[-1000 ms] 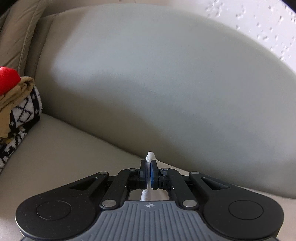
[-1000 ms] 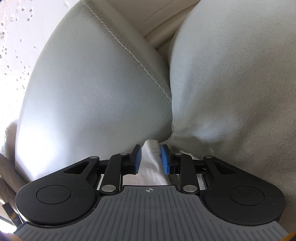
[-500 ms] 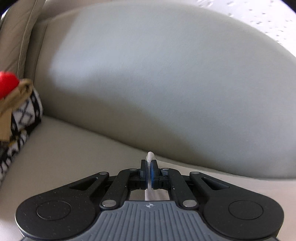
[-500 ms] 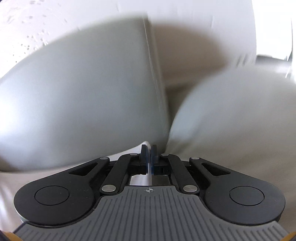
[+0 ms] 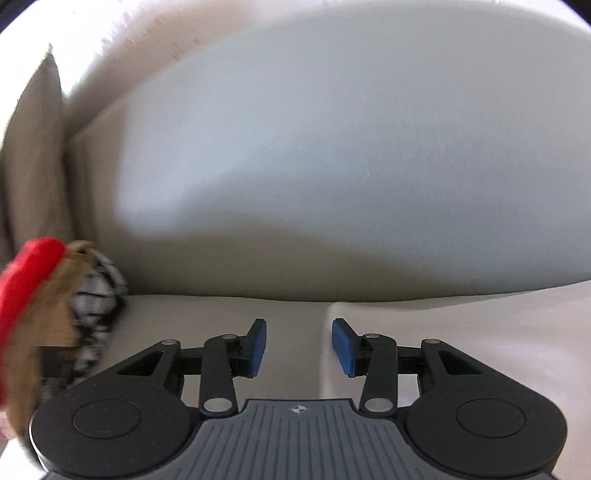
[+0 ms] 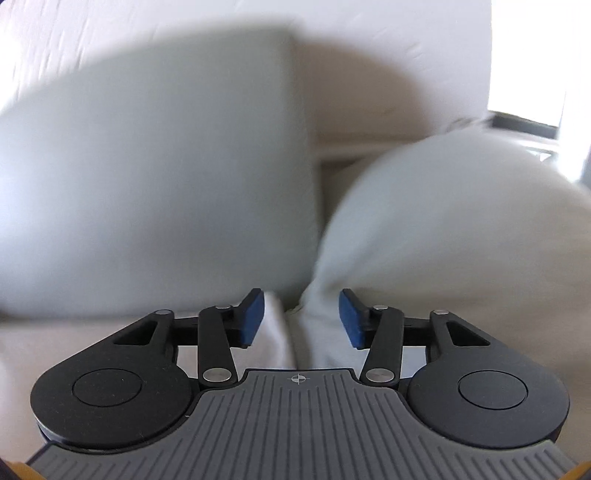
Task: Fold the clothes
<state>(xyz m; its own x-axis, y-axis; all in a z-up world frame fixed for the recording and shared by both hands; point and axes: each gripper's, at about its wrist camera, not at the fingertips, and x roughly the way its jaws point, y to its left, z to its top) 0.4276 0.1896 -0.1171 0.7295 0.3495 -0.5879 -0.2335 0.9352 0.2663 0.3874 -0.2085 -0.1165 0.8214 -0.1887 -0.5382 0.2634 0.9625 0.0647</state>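
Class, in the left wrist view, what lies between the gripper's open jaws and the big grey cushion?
Only bare sofa seat and white cloth separate the left gripper from the cushion.

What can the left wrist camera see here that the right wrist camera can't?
Only the left wrist view shows the pile of clothes, red, tan and black-and-white, at its left edge. Only the right shows a second, rounder cushion and a dark window frame. Both show a large grey cushion, white cloth on the sofa seat, and an open gripper: left gripper, right gripper.

Grey back cushion on beige sofa seat, second grey cushion, white wall
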